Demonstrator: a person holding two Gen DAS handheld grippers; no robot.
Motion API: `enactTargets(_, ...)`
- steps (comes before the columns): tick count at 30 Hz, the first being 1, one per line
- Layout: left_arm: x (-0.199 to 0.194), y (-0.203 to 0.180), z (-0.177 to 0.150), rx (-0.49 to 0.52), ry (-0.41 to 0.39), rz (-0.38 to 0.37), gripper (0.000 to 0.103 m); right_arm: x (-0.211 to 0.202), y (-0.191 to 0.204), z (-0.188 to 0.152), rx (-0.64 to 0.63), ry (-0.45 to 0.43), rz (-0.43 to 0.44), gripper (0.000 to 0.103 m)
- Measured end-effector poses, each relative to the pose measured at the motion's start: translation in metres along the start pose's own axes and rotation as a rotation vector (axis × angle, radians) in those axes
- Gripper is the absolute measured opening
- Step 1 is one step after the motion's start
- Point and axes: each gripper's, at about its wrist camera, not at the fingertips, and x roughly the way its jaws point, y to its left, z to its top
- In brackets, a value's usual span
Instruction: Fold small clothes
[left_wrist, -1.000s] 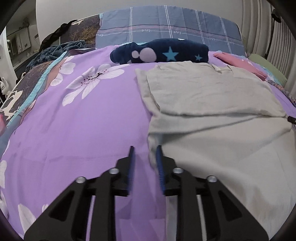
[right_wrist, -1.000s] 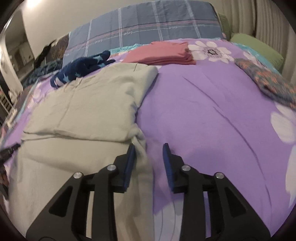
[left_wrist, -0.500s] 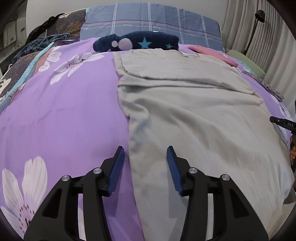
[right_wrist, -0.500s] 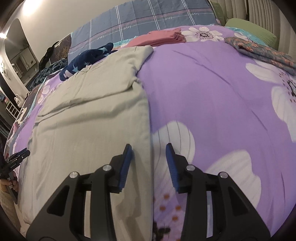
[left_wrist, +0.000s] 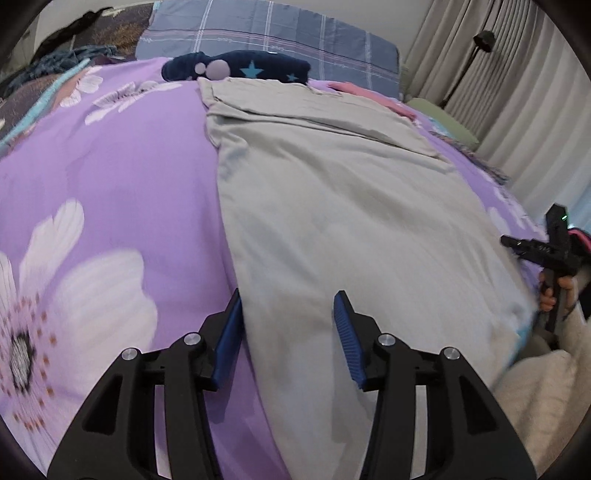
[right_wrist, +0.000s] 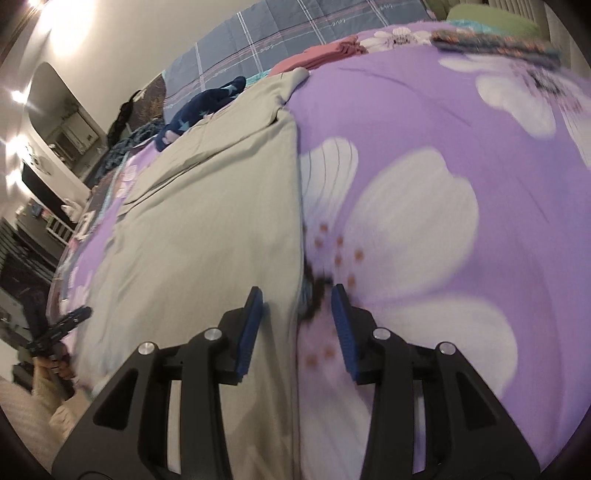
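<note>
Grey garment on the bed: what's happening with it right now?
A person holds a gripper in each hand over the grey garment, which lies flat on the purple floral bedspread with its far end folded over. The left gripper straddles the garment's left edge, the right gripper its right edge. Both are open and grip nothing yet.

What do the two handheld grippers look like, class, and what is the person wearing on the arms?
Each gripper, the left gripper and the right gripper, has angular black fingers with cut-out openings, round silver bolts and ridged blue pads. From the side the right one's black body shows a small green light. The sleeves are a cream, fleecy fabric.
</note>
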Motion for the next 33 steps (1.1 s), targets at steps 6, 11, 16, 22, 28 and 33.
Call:
enactTargets(6,-0.018,-0.009,-0.026,-0.021,0.053,-0.123,0.048,-0.028,-0.001,-0.035,-0.005,0.076,0.102,0.045)
enactTargets(11,-0.006,-0.013,-0.016,-0.01,0.052,-0.155,0.048,-0.026,0.006,-0.041,-0.03,0.079,0.157,0.059)
enactTargets(16,0.004,-0.018,-0.006,-0.012,0.065,-0.175,0.048,-0.019,0.017,-0.037,-0.037,0.116,0.198,0.046)
enactTargets(22,-0.008,-0.016,-0.02,-0.02,0.083,-0.218,0.048,-0.025,0.011,-0.052,-0.032,0.124,0.257,0.046)
enactTargets(28,-0.002,-0.024,-0.011,-0.05,0.052,-0.218,0.027,-0.005,0.019,-0.032,0.001,0.12,0.323,0.04)
enactTargets(33,-0.018,-0.035,-0.005,-0.067,-0.047,-0.218,0.003,-0.013,0.01,-0.024,0.113,0.057,0.405,0.004)
